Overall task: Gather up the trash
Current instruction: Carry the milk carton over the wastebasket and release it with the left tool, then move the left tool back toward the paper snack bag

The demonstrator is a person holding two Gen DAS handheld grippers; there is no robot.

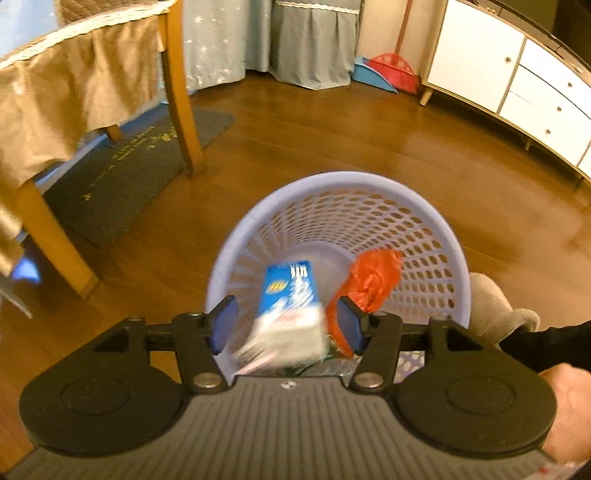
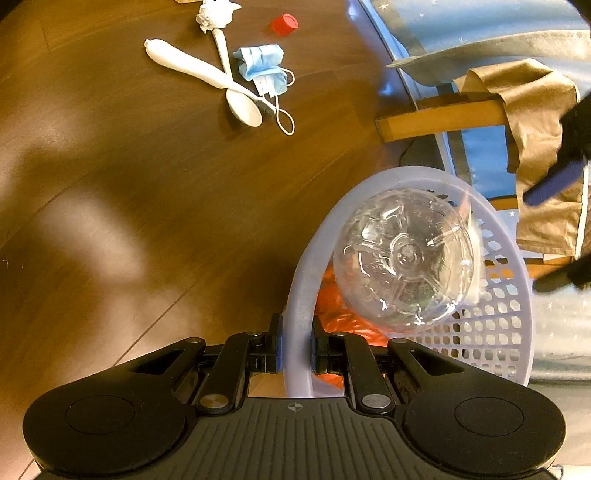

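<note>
My left gripper (image 1: 287, 325) hangs open over a lavender mesh basket (image 1: 454, 258). A blurred blue-and-white carton (image 1: 288, 295) is loose between its blue pads, and a gap shows on the left side. An orange bag (image 1: 373, 280) lies inside the basket. My right gripper (image 2: 296, 350) is shut on the basket rim (image 2: 301, 295). A clear plastic bottle (image 2: 402, 258) sits in the basket, bottom toward the camera. On the floor lie a white spoon (image 2: 207, 74), a toothbrush (image 2: 223, 51), a blue face mask (image 2: 262, 64), a crumpled tissue (image 2: 214, 14) and a red cap (image 2: 283, 24).
A wooden table leg (image 1: 181, 96) and tan tablecloth (image 1: 66, 92) stand at the left over a dark mat (image 1: 122, 173). A white cabinet (image 1: 517, 81), red broom (image 1: 395, 70) and grey slipper (image 1: 491, 306) are on the right. A hand (image 1: 569, 406) holds the left gripper.
</note>
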